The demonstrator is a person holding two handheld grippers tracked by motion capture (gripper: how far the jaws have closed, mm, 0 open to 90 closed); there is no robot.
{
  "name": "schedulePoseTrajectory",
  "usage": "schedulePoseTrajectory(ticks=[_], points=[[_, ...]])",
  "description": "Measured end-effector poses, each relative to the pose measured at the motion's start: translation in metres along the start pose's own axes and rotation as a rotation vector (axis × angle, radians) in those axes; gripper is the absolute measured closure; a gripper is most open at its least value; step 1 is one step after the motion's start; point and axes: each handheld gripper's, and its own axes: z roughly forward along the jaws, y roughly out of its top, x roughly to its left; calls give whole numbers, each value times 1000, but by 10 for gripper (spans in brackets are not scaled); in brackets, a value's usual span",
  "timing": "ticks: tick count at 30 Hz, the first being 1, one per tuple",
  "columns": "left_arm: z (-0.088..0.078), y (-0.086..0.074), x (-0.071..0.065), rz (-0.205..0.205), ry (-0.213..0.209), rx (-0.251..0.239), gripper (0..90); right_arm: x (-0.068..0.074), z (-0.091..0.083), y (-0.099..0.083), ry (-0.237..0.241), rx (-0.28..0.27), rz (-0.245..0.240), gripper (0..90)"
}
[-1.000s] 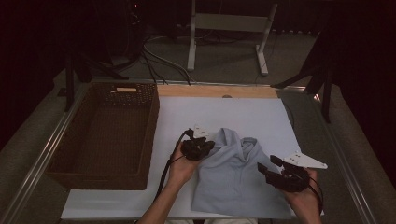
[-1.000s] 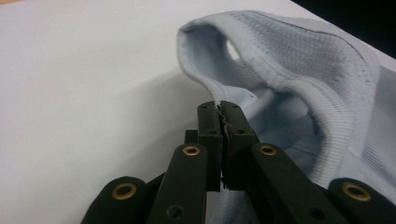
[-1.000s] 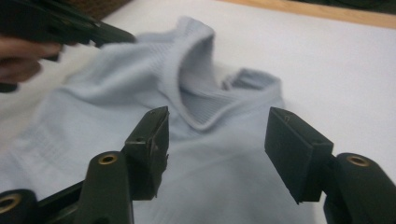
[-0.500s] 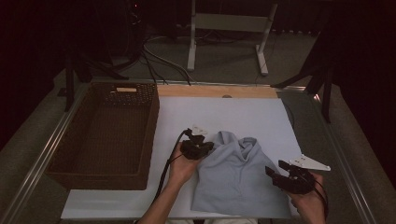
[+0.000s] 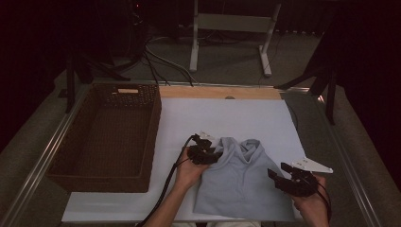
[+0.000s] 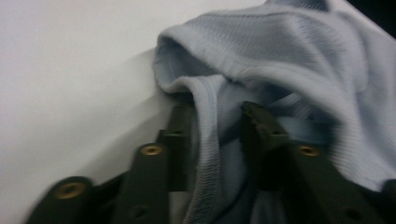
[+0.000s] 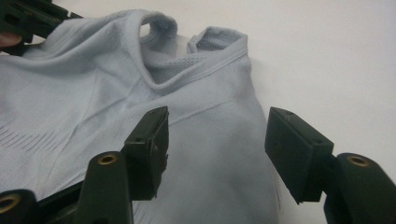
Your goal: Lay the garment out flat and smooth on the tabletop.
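Folded pale-blue knit shirt [image 5: 241,182] lies on the white sheet covering the table [image 5: 246,118], right of the brown wicker basket [image 5: 106,135]. Left gripper [image 6: 215,123] at the shirt's shoulder: jaws have just been opening, fabric fold between them, unpinched. Right gripper [image 7: 217,140] parted above the shirt's right edge, grasping nothing.

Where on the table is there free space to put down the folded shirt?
The white sheet is bare between the wooden strip and the light blue folded shirt. The dark wicker basket looks empty. It is crowded near the shirt, where the left gripper and right gripper work.
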Motion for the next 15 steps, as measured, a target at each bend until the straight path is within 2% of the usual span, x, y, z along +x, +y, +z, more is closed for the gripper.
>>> schedulePoseTrajectory(ticks=[2, 5, 6, 13, 15], points=[[1, -1, 1, -12, 0, 6, 629, 1, 0, 0, 1, -1, -1, 402], [2, -1, -1, 8, 17, 27, 840, 1, 0, 0, 2, -2, -3, 404], [0, -1, -1, 17, 17, 25, 879, 1, 0, 0, 2, 0, -5, 404], [-14, 3, 9, -15, 42, -14, 897, 1, 2, -4, 1, 20, -10, 407], [-22, 3, 15, -21, 72, -11, 897, 0, 2, -4, -1, 21, -10, 406]])
